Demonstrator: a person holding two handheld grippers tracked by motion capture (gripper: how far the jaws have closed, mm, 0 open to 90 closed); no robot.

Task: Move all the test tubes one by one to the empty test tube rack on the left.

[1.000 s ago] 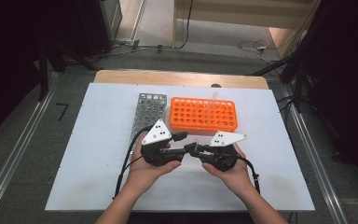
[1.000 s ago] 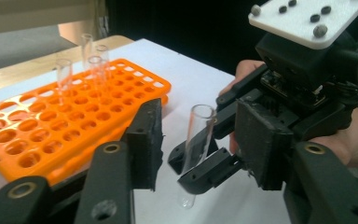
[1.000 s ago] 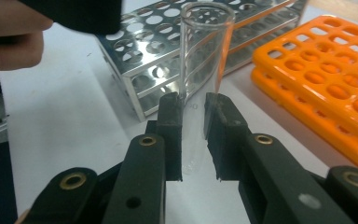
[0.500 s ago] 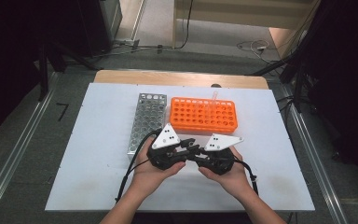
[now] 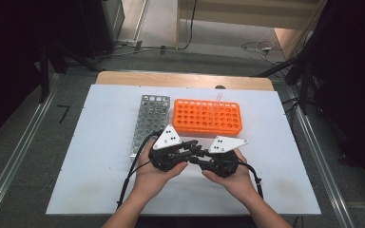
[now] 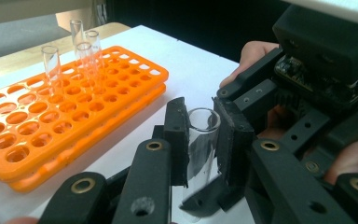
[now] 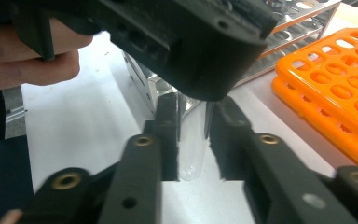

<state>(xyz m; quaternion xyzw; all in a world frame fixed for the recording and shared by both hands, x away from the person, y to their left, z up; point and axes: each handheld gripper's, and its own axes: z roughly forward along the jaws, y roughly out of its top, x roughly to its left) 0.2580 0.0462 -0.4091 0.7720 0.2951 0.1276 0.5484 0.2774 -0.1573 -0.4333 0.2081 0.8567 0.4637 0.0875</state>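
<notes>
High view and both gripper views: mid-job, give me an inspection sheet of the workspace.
Surface: white table, bare around the racks.
Job's things: glass test tube between both grippers; orange rack with a few upright tubes; metal rack beside it.
Clutter: nothing seen.
Grippers: left hand-held gripper shut on the test tube; right hand-held gripper has just been opening, tube between its jaws.
Cables: gripper cables trail back along the forearms.
Surroundings: wooden board behind table; floor cables.
</notes>
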